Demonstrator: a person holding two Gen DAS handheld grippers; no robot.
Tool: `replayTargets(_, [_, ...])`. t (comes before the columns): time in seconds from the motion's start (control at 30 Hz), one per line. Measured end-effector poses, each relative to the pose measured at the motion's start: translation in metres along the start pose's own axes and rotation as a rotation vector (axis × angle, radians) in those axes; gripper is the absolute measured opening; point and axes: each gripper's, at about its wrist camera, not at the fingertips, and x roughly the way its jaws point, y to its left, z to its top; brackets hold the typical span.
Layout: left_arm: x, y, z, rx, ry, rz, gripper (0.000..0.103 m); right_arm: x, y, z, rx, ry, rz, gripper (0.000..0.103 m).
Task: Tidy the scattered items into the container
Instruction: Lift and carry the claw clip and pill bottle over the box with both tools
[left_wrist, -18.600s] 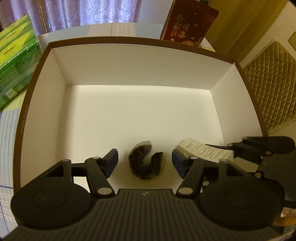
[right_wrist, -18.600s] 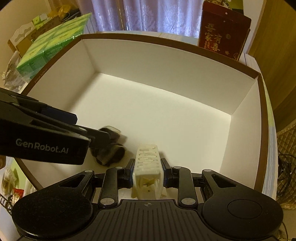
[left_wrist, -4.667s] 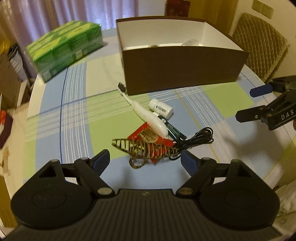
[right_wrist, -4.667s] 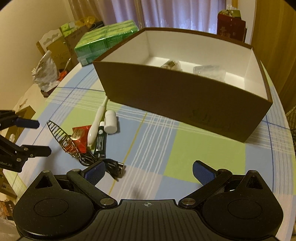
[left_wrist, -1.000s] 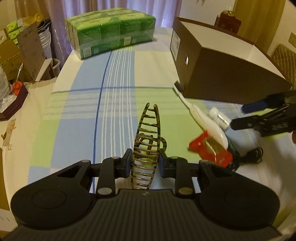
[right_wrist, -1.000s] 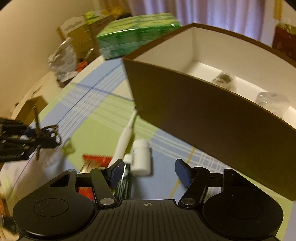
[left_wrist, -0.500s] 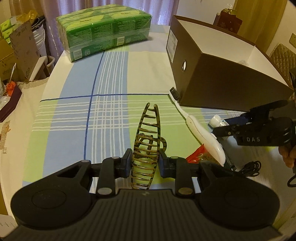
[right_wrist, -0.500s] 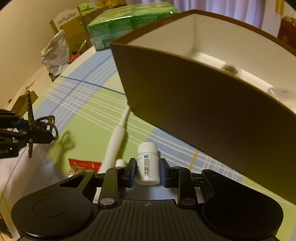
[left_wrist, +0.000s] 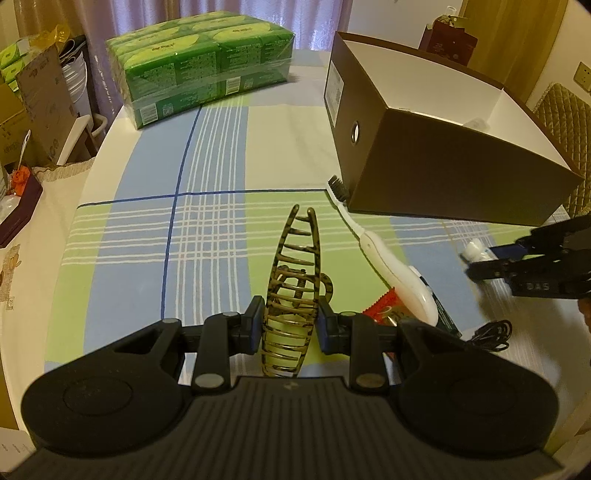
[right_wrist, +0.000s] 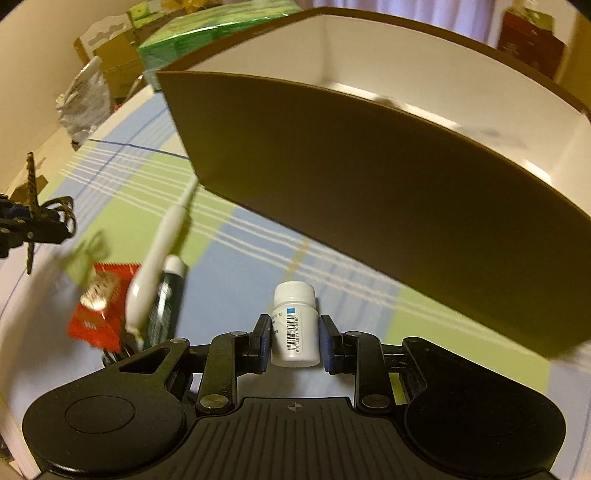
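- Our left gripper (left_wrist: 289, 325) holds the hair clip (left_wrist: 291, 291) in closed jaws above the tabletop (left_wrist: 147, 221).
- Our right gripper (right_wrist: 294, 341) clamps the pill bottle (right_wrist: 295, 325) near the brown box (right_wrist: 369, 206).

Checked blue-green tablecloth (left_wrist: 207, 229), pale curtains (left_wrist: 155, 14) far, quilted chair (left_wrist: 565, 122) right, cardboard boxes (left_wrist: 33, 99) left, warm dim light.

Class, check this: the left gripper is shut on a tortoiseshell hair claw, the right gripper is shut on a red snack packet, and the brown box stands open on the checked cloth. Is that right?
Not quite. The right gripper is shut on a white pill bottle, as the right wrist view shows; the red snack packet lies on the cloth. The left gripper holds the hair claw, and the brown box stands open.
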Motion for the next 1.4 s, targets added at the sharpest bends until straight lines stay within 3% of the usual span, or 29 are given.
replayTargets(0.17, [-0.005, -0.003, -0.005, -0.006, 0.001, -0.003, 0.024, -0.016, -0.012, -0.015, 0.003, 0.013, 0.012, 0.031])
replayTargets(0.23, [-0.006, -0.003, -0.007, -0.011, 0.003, -0.003, 0.024, -0.019, -0.013, -0.018, 0.009, 0.005, 0.006, 0.048])
replayTargets(0.27, [-0.007, -0.003, -0.009, -0.014, 0.004, -0.002, 0.024, -0.02, -0.012, -0.018, 0.01, -0.006, -0.009, 0.083])
replayTargets(0.3, [-0.007, -0.003, -0.01, -0.017, 0.006, -0.001, 0.024, -0.022, -0.01, -0.019, 0.009, -0.032, -0.026, 0.09])
replayTargets(0.43, [-0.011, -0.004, -0.014, -0.021, 0.008, 0.005, 0.024, -0.018, -0.004, -0.015, -0.009, -0.05, -0.038, 0.089])
replayTargets(0.47, [-0.012, -0.004, -0.014, -0.021, 0.008, 0.006, 0.024, -0.016, -0.004, -0.014, -0.009, -0.048, -0.035, 0.078])
replayTargets(0.5, [-0.013, -0.004, -0.015, -0.021, 0.008, 0.008, 0.024, -0.013, -0.004, -0.013, -0.008, -0.037, -0.032, 0.06])
replayTargets(0.53, [-0.014, -0.005, -0.015, -0.02, 0.006, 0.009, 0.024, -0.01, -0.004, -0.012, -0.001, -0.02, -0.033, 0.054])
replayTargets(0.63, [-0.017, -0.005, -0.016, -0.021, 0.003, 0.011, 0.024, -0.009, -0.003, -0.014, -0.018, -0.009, -0.043, 0.053])
replayTargets(0.67, [-0.018, -0.006, -0.016, -0.02, 0.003, 0.012, 0.024, -0.01, -0.002, -0.015, -0.027, -0.007, -0.048, 0.046])
replayTargets(0.7, [-0.018, -0.006, -0.016, -0.019, 0.004, 0.012, 0.024, -0.011, -0.002, -0.016, -0.036, -0.006, -0.048, 0.033])
replayTargets(0.73, [-0.018, -0.007, -0.016, -0.018, 0.004, 0.011, 0.024, -0.012, -0.002, -0.017, -0.045, -0.002, -0.046, 0.03])
replayTargets(1.17, [-0.023, -0.039, 0.0, 0.055, -0.017, -0.046, 0.024, -0.043, -0.019, -0.033, -0.004, 0.026, -0.044, 0.03])
replayTargets(1.4, [-0.027, -0.068, 0.018, 0.117, -0.047, -0.095, 0.024, -0.064, -0.025, -0.034, 0.019, -0.003, -0.021, 0.03])
